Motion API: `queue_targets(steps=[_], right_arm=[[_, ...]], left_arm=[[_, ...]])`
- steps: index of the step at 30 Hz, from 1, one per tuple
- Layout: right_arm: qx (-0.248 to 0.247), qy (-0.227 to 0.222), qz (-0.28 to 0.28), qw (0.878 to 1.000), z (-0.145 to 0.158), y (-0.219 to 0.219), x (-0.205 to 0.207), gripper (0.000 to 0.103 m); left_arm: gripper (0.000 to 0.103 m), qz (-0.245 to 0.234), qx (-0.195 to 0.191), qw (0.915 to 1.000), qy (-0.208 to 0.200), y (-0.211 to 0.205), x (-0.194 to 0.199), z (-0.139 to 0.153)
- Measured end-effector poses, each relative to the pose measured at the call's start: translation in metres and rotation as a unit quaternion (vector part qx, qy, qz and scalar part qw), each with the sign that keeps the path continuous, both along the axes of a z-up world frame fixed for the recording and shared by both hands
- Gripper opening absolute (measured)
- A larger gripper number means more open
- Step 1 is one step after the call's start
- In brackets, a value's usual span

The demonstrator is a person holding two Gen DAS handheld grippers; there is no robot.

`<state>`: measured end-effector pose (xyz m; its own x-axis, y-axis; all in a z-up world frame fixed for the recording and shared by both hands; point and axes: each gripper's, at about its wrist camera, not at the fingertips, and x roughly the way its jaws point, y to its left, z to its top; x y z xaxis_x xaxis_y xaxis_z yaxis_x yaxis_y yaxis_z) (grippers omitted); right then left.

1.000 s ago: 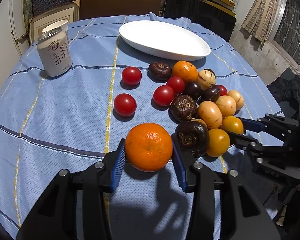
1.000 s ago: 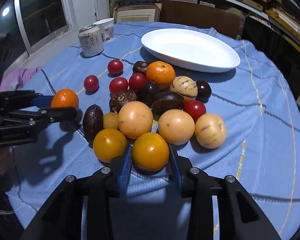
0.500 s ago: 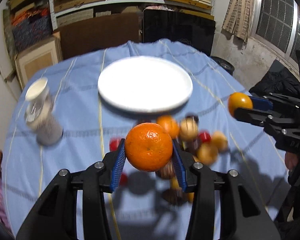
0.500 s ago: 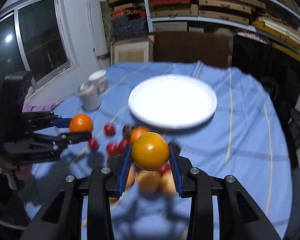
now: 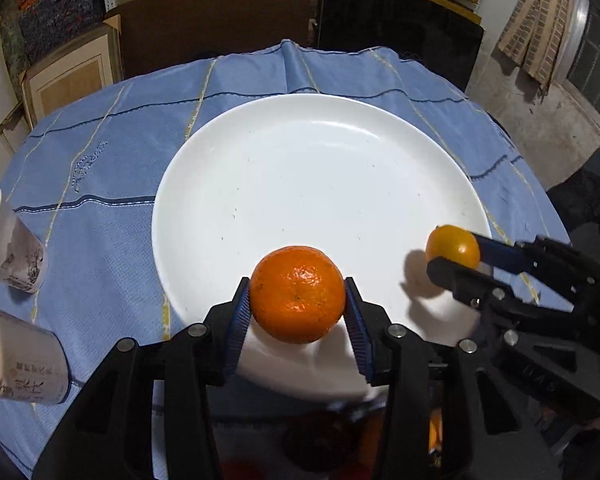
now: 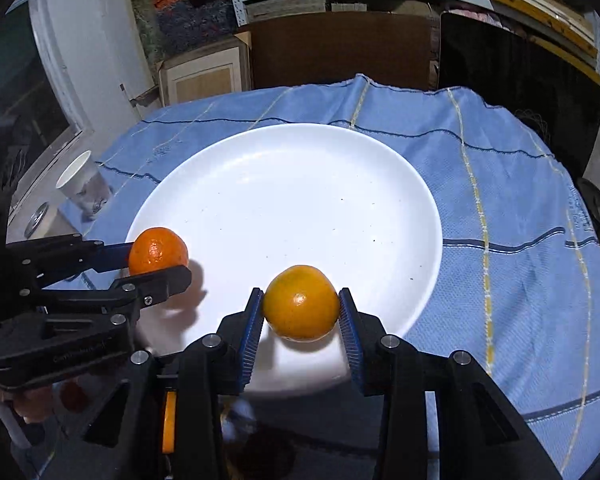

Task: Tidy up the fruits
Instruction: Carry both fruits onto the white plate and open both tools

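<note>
My left gripper [image 5: 297, 308] is shut on an orange mandarin [image 5: 298, 293] and holds it above the near rim of the white plate [image 5: 300, 184]. My right gripper [image 6: 301, 316] is shut on a yellow-orange fruit [image 6: 301, 302] above the plate's [image 6: 300, 208] near edge. In the left wrist view the right gripper [image 5: 456, 258] holds its fruit [image 5: 452, 245] over the plate's right rim. In the right wrist view the left gripper [image 6: 160, 258] holds the mandarin [image 6: 158, 250] over the left rim. The plate has nothing lying on it.
A blue cloth [image 5: 112, 184] covers the round table. A paper cup [image 5: 10, 244] and a can [image 5: 18, 360] stand at the left. Dark fruits [image 5: 320, 436] lie below the grippers, mostly hidden. Boxes and shelves stand behind the table.
Both grippers lifted their fruits off the pile and carried them forward to the plate. The fruit pile has dropped out of sight beneath the grippers.
</note>
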<state>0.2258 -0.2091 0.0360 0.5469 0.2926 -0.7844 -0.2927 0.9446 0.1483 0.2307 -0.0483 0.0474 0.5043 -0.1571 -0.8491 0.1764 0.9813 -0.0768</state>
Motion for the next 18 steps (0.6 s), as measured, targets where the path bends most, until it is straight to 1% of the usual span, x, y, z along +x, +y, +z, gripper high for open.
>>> queue_targets(steps=[1, 2, 4, 6, 9, 10, 14, 16, 18], right_arm=[[0.005, -0.006, -0.008, 1.0, 0.003, -0.002, -0.002, 0.051], [0.012, -0.019, -0.011, 1.0, 0.007, -0.005, -0.007, 0.058], [0.016, -0.035, -0.006, 0.999, 0.018, -0.007, -0.021, 0.059], [0.022, -0.047, -0.007, 0.999, 0.027, -0.015, -0.038, 0.059], [0.043, -0.052, -0.003, 0.998, 0.04, -0.028, -0.069, 0.06], [0.045, -0.055, -0.005, 0.997, 0.042, -0.031, -0.079, 0.062], [0.051, -0.056, -0.007, 0.997, 0.043, -0.046, -0.125, 0.064], [0.054, -0.051, -0.011, 0.997, 0.038, -0.051, -0.147, 0.064], [0.054, -0.047, -0.009, 0.997, 0.034, -0.052, -0.165, 0.064]], left_arm=[[0.07, 0.016, 0.001, 0.9998, -0.008, 0.003, 0.002, 0.002], [0.081, 0.025, -0.004, 0.9994, -0.024, 0.006, -0.001, 0.007], [0.083, 0.026, -0.02, 0.998, -0.055, 0.009, -0.012, 0.021], [0.083, 0.011, -0.024, 0.9979, -0.059, 0.008, -0.025, 0.03], [0.084, 0.007, -0.022, 0.9976, -0.065, 0.009, -0.048, 0.038], [0.085, 0.003, -0.02, 0.9977, -0.065, 0.011, -0.06, 0.039], [0.086, -0.007, -0.011, 0.9975, -0.069, 0.014, -0.108, 0.039], [0.086, -0.012, -0.002, 0.9977, -0.066, 0.016, -0.134, 0.033], [0.086, -0.015, -0.002, 0.998, -0.062, 0.018, -0.159, 0.028]])
